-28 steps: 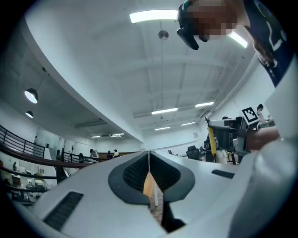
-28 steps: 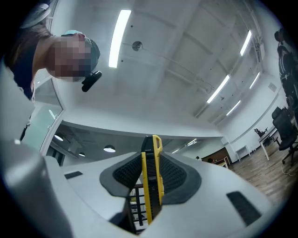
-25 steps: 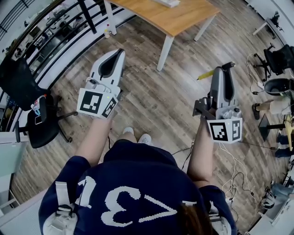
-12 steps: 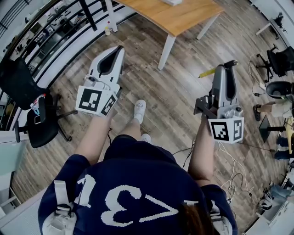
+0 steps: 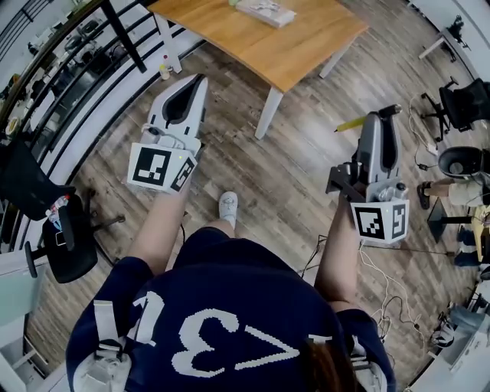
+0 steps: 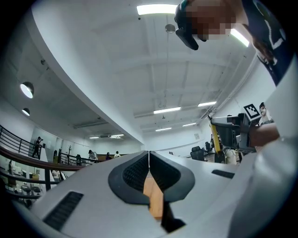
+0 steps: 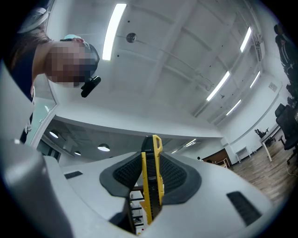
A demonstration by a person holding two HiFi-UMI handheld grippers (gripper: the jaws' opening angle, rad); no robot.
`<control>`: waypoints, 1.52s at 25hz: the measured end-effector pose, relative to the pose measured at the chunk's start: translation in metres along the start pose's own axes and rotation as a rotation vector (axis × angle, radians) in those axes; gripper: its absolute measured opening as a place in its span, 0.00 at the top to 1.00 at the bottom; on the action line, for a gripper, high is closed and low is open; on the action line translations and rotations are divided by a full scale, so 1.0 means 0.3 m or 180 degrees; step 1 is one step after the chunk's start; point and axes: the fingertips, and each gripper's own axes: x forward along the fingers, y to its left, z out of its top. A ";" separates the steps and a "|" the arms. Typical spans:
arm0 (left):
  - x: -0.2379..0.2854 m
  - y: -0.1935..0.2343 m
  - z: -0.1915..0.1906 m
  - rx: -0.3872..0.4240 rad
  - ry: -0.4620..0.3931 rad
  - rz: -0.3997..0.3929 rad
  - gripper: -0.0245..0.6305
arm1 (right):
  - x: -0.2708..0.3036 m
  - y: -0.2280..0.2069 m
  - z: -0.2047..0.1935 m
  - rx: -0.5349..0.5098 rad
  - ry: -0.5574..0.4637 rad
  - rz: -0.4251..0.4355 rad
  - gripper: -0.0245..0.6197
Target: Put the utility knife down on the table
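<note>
The yellow and black utility knife (image 7: 151, 186) stands clamped between the ribbed pads of my right gripper (image 5: 389, 112), which is shut on it. In the head view the knife's yellow end (image 5: 350, 123) sticks out to the left of that gripper's tip, high above the wooden floor. My left gripper (image 5: 197, 80) is held at about the same height on the left; its jaws (image 6: 149, 155) are shut with nothing between them. The light wooden table (image 5: 295, 46) is ahead, at the top of the head view, beyond both grippers.
A flat white packet (image 5: 265, 11) lies on the table's far part. A black office chair (image 5: 46, 222) and a railing are at the left. More chairs (image 5: 465, 99) and floor cables (image 5: 383, 295) are at the right. A small bottle (image 5: 163, 70) stands by a table leg.
The person has stepped forward, so the table now shows closer and fuller. Both grippers keep their pose, the right still holding the knife.
</note>
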 end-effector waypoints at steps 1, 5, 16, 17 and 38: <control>0.045 0.032 -0.010 -0.0007 -0.0009 -0.0016 0.93 | 0.049 -0.013 -0.011 -0.0010 -0.0017 0.0000 0.76; 0.189 0.135 -0.037 -0.0006 -0.0050 -0.0107 0.93 | 0.204 -0.046 -0.053 -0.0040 -0.0068 0.0003 0.76; 0.400 0.302 -0.137 -0.0010 0.0042 -0.0039 0.93 | 0.441 -0.191 -0.164 0.0028 -0.0015 -0.0004 0.76; 0.420 0.311 -0.153 -0.0012 0.0052 -0.0021 0.93 | 0.463 -0.211 -0.181 0.0044 -0.0012 0.0013 0.76; 1.166 0.553 -0.369 0.0248 0.0064 0.0679 0.93 | 1.211 -0.865 -0.467 0.0428 0.0060 0.0677 0.76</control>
